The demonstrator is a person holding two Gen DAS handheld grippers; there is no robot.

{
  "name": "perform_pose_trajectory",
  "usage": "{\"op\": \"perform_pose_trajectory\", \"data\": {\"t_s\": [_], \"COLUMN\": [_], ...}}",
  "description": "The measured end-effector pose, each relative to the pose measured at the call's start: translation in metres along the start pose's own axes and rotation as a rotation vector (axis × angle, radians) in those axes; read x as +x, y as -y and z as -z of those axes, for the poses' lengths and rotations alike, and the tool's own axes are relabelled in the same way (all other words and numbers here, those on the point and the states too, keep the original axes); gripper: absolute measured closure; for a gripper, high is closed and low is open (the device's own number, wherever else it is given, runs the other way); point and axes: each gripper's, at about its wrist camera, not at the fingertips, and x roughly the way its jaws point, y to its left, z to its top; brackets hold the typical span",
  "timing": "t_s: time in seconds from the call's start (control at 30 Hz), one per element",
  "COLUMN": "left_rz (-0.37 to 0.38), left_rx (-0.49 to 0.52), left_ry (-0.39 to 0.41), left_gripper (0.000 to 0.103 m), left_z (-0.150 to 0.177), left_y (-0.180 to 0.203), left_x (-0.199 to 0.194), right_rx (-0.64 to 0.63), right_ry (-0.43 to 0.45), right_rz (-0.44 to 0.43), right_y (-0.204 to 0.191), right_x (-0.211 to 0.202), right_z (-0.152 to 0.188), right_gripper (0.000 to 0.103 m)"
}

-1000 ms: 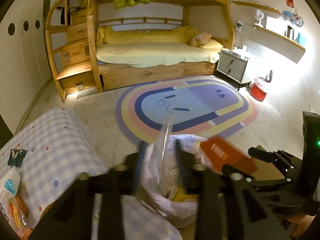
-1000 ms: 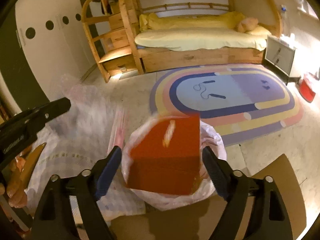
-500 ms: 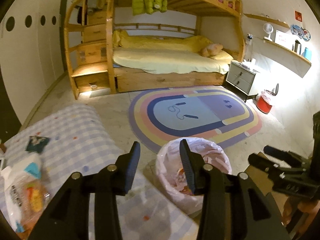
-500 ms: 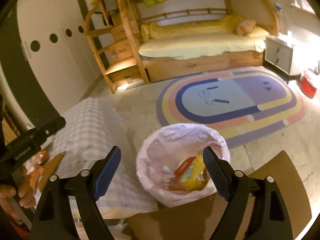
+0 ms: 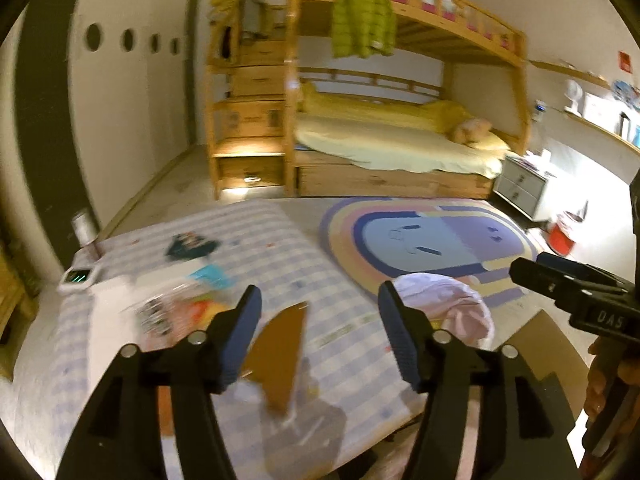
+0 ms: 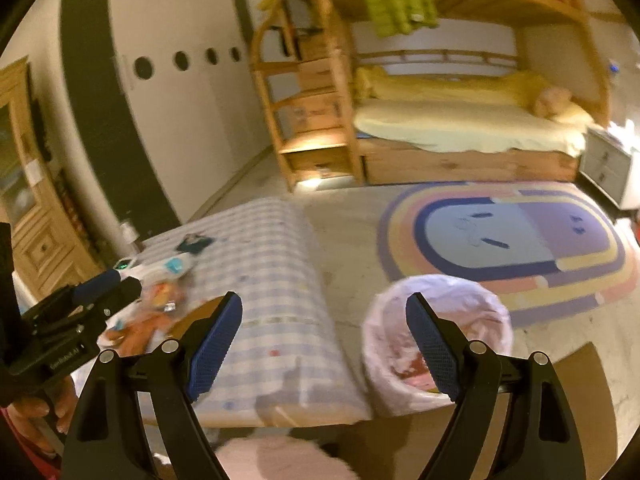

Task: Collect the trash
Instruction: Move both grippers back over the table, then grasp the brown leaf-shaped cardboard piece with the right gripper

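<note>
Left gripper (image 5: 320,322): jaws have just been opening, nothing between them, above a brown wrapper (image 5: 280,360) on the checked tablecloth (image 5: 280,248). Right gripper (image 6: 324,344): jaws wide, empty. Only its view looks into the lined trash bin (image 6: 436,344) beside the table, red scraps inside; the left view shows just the liner's rim.
</note>
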Motion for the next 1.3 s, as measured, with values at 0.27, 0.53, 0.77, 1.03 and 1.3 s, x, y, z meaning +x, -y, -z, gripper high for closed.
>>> {"op": "perform_pose_trajectory", "data": {"t_s": [0.27,0.53,0.77,1.03,1.3], "left_rz": [-0.166,-0.262,-0.264,-0.221,-0.194], "left_rx": [-0.107,-0.206,-0.235,-0.235,-0.239], "left_ry": [0.007,-0.035,-0.056,-0.079,-0.112], "left_gripper": [0.042,0.041,0.042,0.042,0.042], "left_z": [0.027,0.052,0.056,0.050,0.048], "left_y": [-0.075,-0.133,-0.147,-0.145,-0.145], "left_x": [-0.032,-0.037,-0.022,0.007,0.025], "right_rx": [-0.132,-0.212,-0.284,-0.301,-0.296], "right_ry": [-0.047,-0.090,-0.123,-0.111,-0.198], "right_rz": [-0.082,-0.133,-0.176,-0.223,-0.222], "right_y": [-0.071,-0.119,-0.149,-0.170,-0.180], "right_x": [0.020,0.049,0.086,0.119,0.163], "right_z": [0.009,0.024,0.031,0.025,0.032], "right_gripper": [0.019,0.021,0.061,0.088,0.088]}}
